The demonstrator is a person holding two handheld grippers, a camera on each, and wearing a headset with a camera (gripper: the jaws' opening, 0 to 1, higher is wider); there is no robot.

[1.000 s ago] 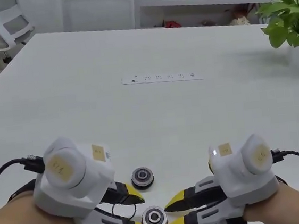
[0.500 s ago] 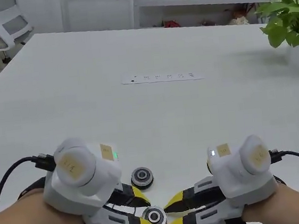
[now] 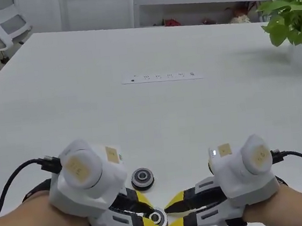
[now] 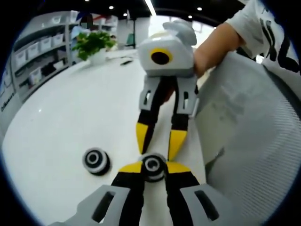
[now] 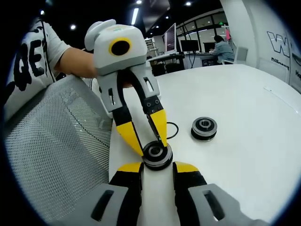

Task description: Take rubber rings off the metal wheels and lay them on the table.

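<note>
A small metal wheel point(image 3: 155, 219) with a black rubber ring around it lies at the table's near edge. My left gripper point(image 3: 145, 215) holds it from the left, its yellow tips pressed to both sides of the wheel point(image 4: 154, 167). My right gripper point(image 3: 175, 215) faces it from the right with its fingers apart and their tips at the wheel's rim point(image 5: 157, 155). A second ringed wheel point(image 3: 142, 176) lies free on the table just beyond, also seen in the left gripper view point(image 4: 96, 161) and the right gripper view point(image 5: 204, 128).
A thin black loop point(image 5: 175, 126) lies on the table behind the held wheel. A white power strip point(image 3: 162, 78) sits mid-table and a green plant point(image 3: 288, 9) at the far right. A grey mesh chair point(image 5: 56, 141) stands close against the near table edge.
My left gripper has moved right and toward the near wheel, and its fingers now hold it. The right gripper has barely moved. The second wheel stays put.
</note>
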